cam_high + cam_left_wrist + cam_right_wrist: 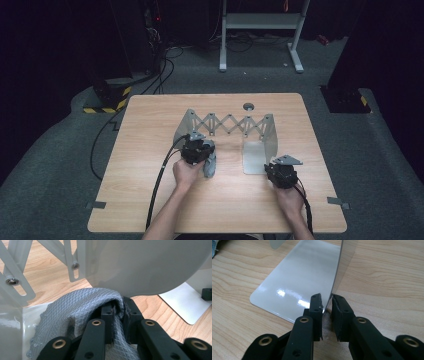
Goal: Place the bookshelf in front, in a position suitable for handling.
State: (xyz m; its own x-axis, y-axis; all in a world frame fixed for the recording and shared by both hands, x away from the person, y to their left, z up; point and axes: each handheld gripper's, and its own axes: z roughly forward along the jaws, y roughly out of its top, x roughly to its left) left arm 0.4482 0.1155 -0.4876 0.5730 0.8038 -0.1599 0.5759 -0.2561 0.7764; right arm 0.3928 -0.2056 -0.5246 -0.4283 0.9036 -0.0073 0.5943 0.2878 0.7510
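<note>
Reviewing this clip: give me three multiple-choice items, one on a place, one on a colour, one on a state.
1. Where is the cloth?
A. between the left gripper's jaws
B. on the floor
C. draped over the rack's lattice

2. What colour is the cloth?
A. red
B. grey
C. yellow

3. What does the right gripper clamp?
A. nothing
B. a cable
C. the upright end plate of the expanding rack

Key: 1 A, the fabric is pinched there; 2 B, grey weave; 3 C, the jaws straddle the plate's edge.
</note>
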